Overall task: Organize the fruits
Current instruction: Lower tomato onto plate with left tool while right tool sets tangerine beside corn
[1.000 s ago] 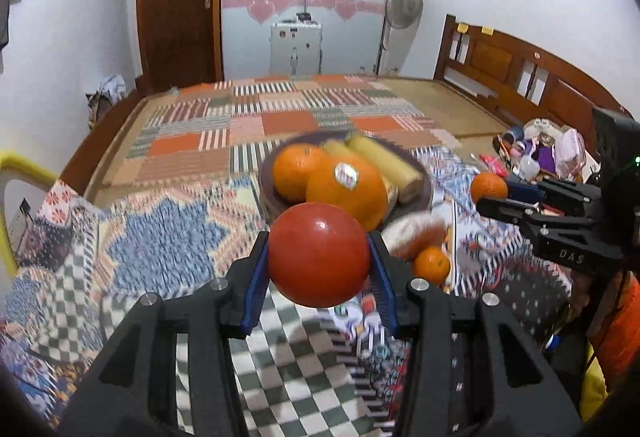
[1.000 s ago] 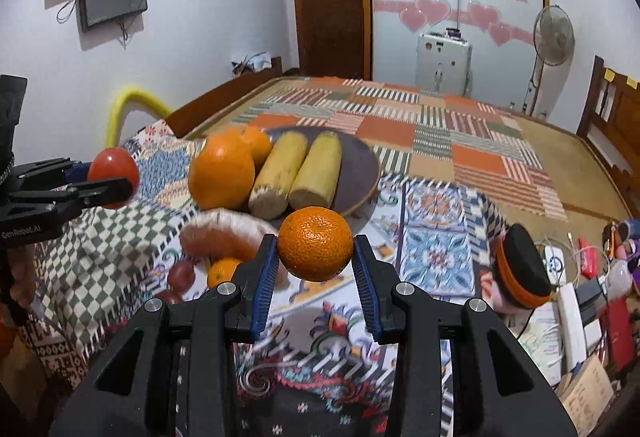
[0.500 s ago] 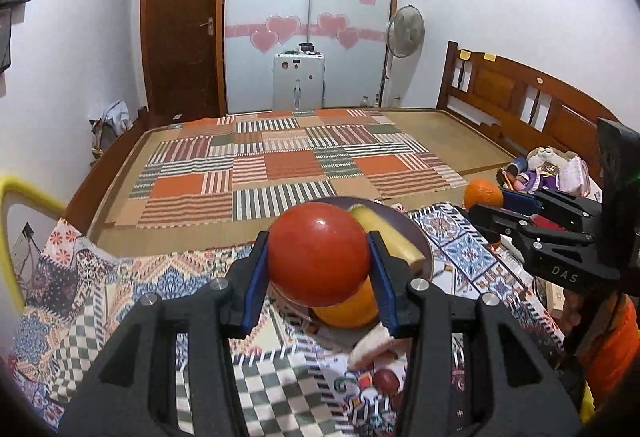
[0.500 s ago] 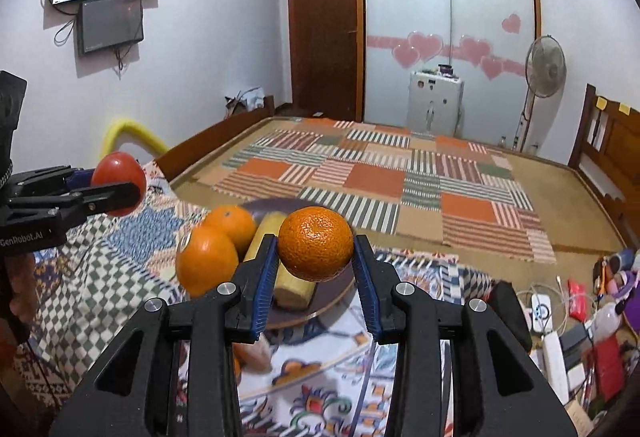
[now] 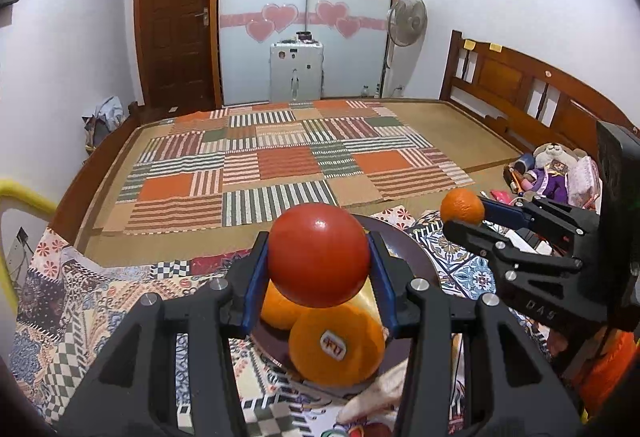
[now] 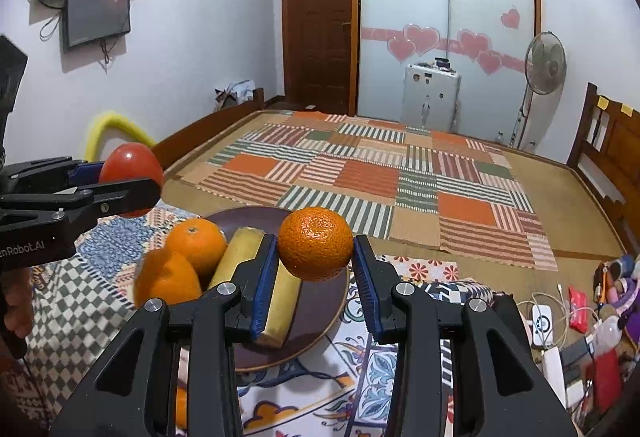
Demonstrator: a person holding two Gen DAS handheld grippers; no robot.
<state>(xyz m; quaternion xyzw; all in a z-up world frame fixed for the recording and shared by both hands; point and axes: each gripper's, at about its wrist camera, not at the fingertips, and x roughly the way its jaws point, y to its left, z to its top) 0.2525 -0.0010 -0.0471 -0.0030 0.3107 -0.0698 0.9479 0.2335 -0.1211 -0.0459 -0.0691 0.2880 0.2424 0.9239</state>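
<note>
My left gripper (image 5: 318,273) is shut on a red tomato (image 5: 318,253), held in the air above the dark round plate (image 5: 416,253). The same tomato (image 6: 132,167) shows at the left of the right wrist view. My right gripper (image 6: 316,269) is shut on a small orange mandarin (image 6: 316,243), also over the plate (image 6: 320,313); the mandarin (image 5: 462,206) appears at the right of the left wrist view. On the plate lie two oranges (image 6: 196,245) (image 6: 166,279), one stickered (image 5: 336,345), and two yellow corn cobs (image 6: 280,301).
The plate rests on a patterned cloth (image 6: 76,301) at the near end of a bed with a patchwork mat (image 6: 360,169). A pale fruit (image 5: 376,395) lies on the cloth near the plate. Chargers, cables and toys (image 6: 580,321) clutter the right side. A wooden headboard (image 5: 520,85) stands at right.
Both grippers have travelled forward over the cloth with their fruits and risen a little; the plate has dropped lower in both views, now under the held fruits.
</note>
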